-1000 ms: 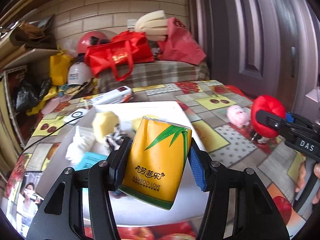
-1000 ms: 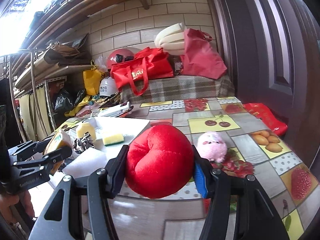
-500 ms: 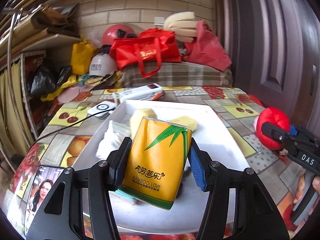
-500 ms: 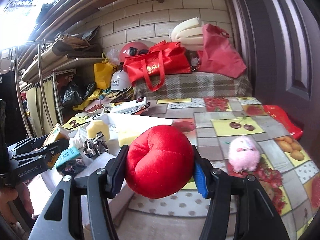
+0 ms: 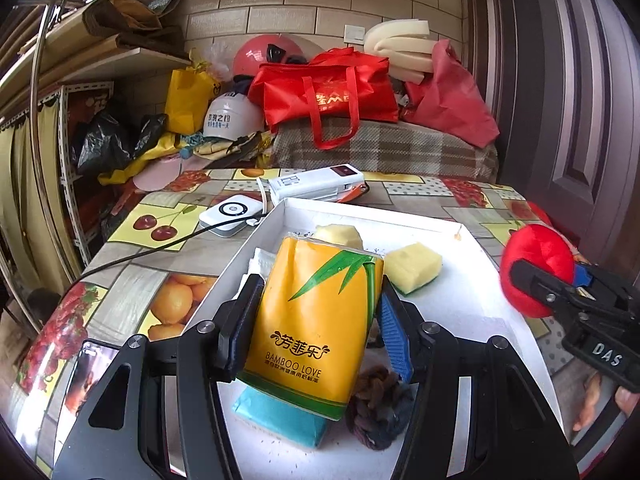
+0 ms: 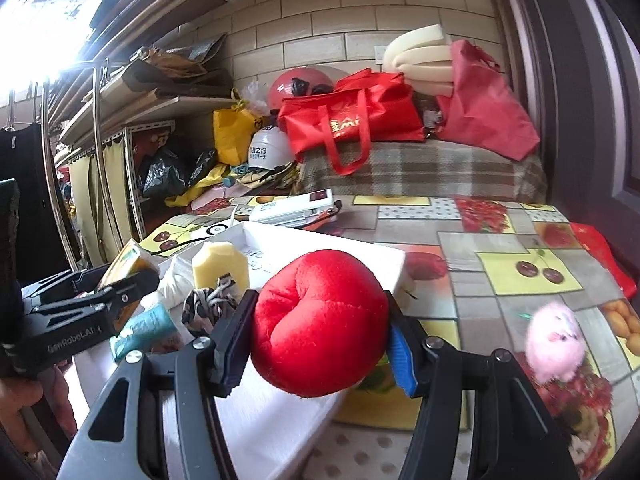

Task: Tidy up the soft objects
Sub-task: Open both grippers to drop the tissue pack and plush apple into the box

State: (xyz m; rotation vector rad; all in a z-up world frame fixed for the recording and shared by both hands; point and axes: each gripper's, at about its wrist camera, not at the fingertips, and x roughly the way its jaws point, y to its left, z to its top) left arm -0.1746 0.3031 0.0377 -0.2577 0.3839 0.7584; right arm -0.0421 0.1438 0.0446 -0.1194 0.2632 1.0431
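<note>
My left gripper point(image 5: 316, 332) is shut on an orange tissue pack point(image 5: 316, 320) and holds it over the near part of a white tray point(image 5: 472, 304). The tray holds a yellow sponge point(image 5: 412, 266), a teal pack point(image 5: 280, 420), a dark scrunchie point(image 5: 378, 412) and a white cloth point(image 5: 260, 260). My right gripper point(image 6: 316, 340) is shut on a red plush point(image 6: 320, 320) above the tray's right edge point(image 6: 384, 256). The red plush also shows in the left wrist view point(image 5: 536, 264). A pink plush point(image 6: 554, 340) lies on the table to the right.
The fruit-patterned tablecloth point(image 6: 520, 240) covers the table. A white power bank point(image 5: 316, 184) and a small white device point(image 5: 232, 214) with a cable lie beyond the tray. A phone point(image 5: 86, 376) lies at the near left. Red bags point(image 5: 332, 92) and helmets sit behind.
Both grippers have moved left, closer over the tray. The pink plush now lies further right in the right wrist view. Both grips are unchanged.
</note>
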